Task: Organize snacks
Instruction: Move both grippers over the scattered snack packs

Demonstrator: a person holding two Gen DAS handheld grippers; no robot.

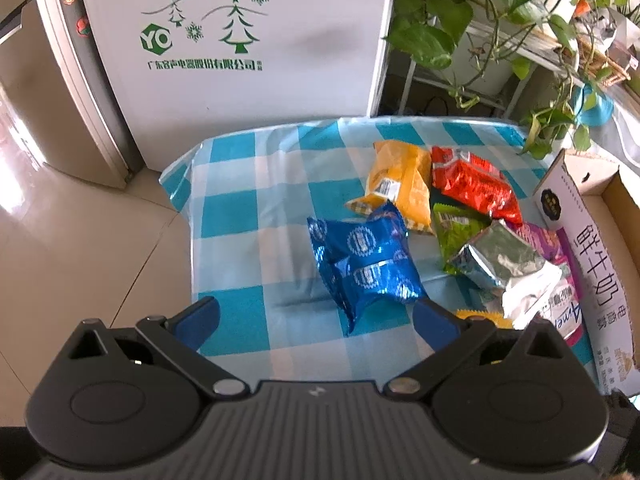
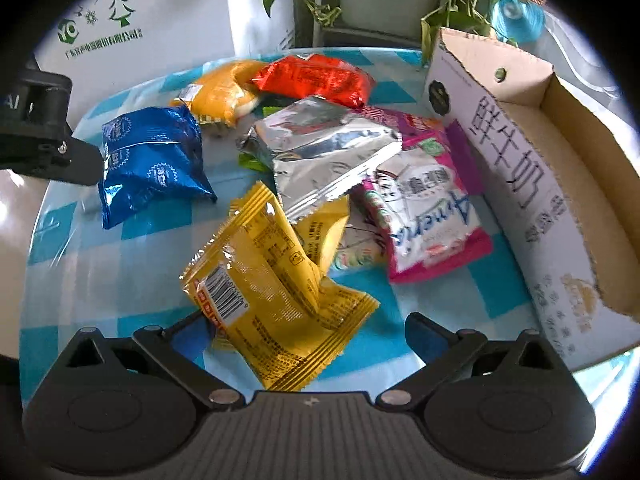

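Note:
Several snack packets lie on a blue-and-white checked tablecloth (image 1: 240, 208). My left gripper (image 1: 316, 320) is open, its fingers either side of the near end of a blue foil packet (image 1: 364, 260), which also shows in the right wrist view (image 2: 148, 164). My right gripper (image 2: 308, 336) is open around a yellow packet (image 2: 272, 296) that lies between its fingers. Beyond lie an orange packet (image 2: 224, 88), a red packet (image 2: 316, 78), a silver foil packet (image 2: 324, 152) and a pink-and-white packet (image 2: 428, 216). A green packet (image 1: 456, 228) is partly under the silver one.
An open cardboard box (image 2: 520, 152) with Chinese print stands on the right of the table. A white appliance (image 1: 240, 40) stands behind the table, with potted vines (image 1: 500, 20) on a rack at the back right. Tiled floor (image 1: 80, 240) lies to the left.

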